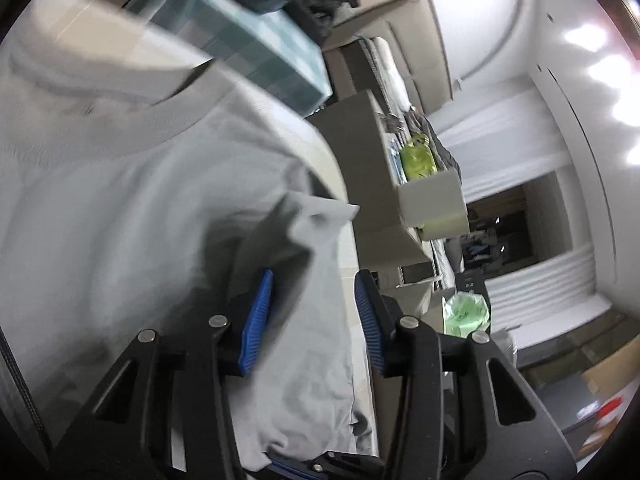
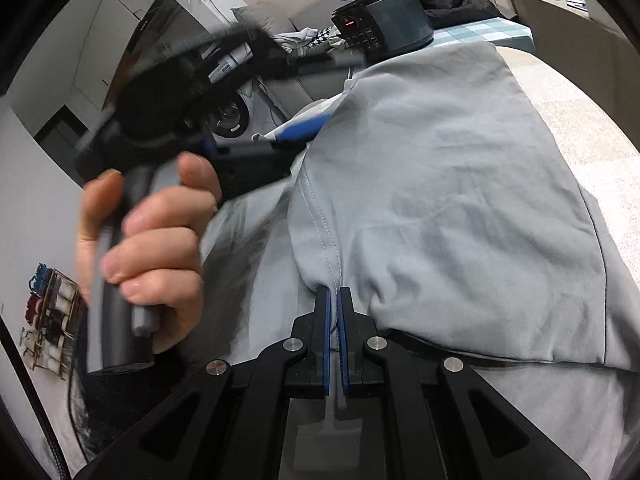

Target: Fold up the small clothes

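While the right gripper had its fingers clamped tight on a stitched hem of the grey shirt, the left gripper stood with its blue pads part-way apart and a loose fold of the same cloth lying between them. In that blurred view the pads did not seem to press the cloth, so the fold was likely not yet caught.

The shirt lay spread over the pale counter, its collar toward ten o'clock in the left view. In the right view the hand carrying the left gripper sat at nine o'clock.

The main risk, as I judged it, was a thin bite: if the left fingers shut on only the outer ply, the fold could slip out once lifted and the shirt would sag unevenly. A pull by the left hand against the firm right grip could also drag the whole shirt and crease it. Toward twelve o'clock in the right view a dark device sat on a checked cloth at the shirt's far edge; a wide swing could snag it.
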Demonstrator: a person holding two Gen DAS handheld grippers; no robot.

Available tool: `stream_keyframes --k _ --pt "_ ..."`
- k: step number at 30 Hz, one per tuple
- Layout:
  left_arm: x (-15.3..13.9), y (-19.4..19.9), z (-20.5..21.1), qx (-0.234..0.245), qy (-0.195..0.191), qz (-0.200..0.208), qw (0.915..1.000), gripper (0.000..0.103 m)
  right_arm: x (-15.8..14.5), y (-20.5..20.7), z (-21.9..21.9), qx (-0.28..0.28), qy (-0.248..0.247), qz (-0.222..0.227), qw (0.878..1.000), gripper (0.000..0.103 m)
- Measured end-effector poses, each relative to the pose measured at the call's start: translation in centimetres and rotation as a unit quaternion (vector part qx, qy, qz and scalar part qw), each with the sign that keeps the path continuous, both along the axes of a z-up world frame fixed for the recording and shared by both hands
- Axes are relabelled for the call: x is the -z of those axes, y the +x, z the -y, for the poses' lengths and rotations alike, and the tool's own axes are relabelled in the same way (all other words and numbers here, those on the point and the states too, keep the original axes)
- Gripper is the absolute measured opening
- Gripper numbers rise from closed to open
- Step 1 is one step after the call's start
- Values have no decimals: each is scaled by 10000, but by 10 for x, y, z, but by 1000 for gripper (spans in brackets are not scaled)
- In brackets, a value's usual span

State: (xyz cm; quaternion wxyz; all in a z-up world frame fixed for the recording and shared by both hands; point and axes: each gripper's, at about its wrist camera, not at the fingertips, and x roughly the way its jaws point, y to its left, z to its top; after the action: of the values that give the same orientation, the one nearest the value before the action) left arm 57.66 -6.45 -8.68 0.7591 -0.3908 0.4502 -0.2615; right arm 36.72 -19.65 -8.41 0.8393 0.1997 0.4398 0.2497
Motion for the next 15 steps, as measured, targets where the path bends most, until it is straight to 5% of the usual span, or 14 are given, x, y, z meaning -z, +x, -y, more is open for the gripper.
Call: stream_keyframes --k 7,12,15 --pt "-34 -9 54 1090 217 228 9935 45 0 1 0 -9 -5 -1 10000 4" --pt "-24 3 4 111 164 80 9998 45 0 1 1 -6 9 -4 10000 4" --pt "-18 13 -18 -370 762 194 9962 45 -1 -3 2 -10 -12 9 10000 4"
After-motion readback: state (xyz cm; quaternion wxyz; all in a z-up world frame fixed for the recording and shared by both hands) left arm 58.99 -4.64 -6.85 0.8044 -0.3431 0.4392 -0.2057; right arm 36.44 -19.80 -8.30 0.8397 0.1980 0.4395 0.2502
